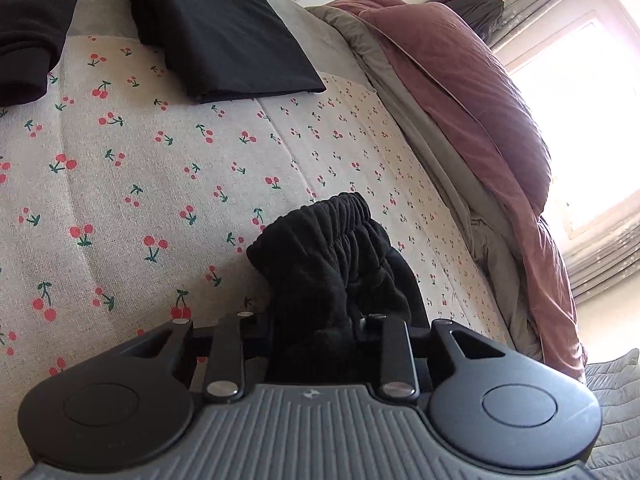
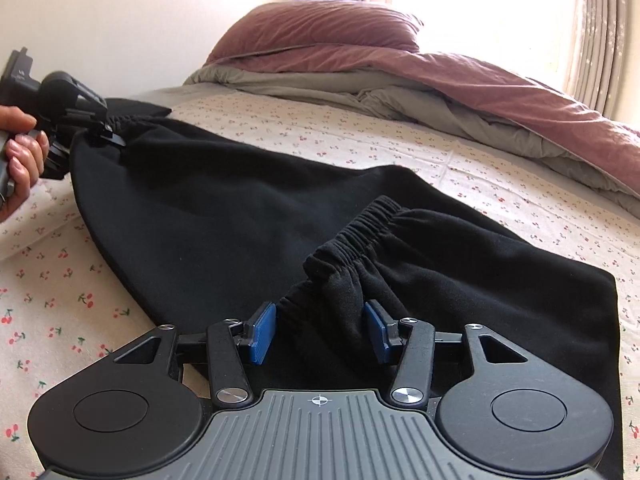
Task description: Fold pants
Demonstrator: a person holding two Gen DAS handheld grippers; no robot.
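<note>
Black pants (image 2: 224, 208) lie flat across the cherry-print bed (image 2: 60, 280), waistband toward both grippers. The left gripper (image 1: 340, 320) pinches one bunched waistband end; the right gripper (image 2: 320, 328), fingers (image 2: 262, 332) half spread, brackets the other end, whether pressing cannot be told.

No readable text or numbers anywhere; only a small crosshair mark (image 2: 319, 400) on the gripper body.

The pants (image 2: 248, 216) lie across the bed (image 2: 460, 152), the duvet (image 2: 500, 92) heaped along its far edge, a pillow (image 2: 320, 32) behind; folded clothes (image 1: 224, 32) lie apart.
</note>
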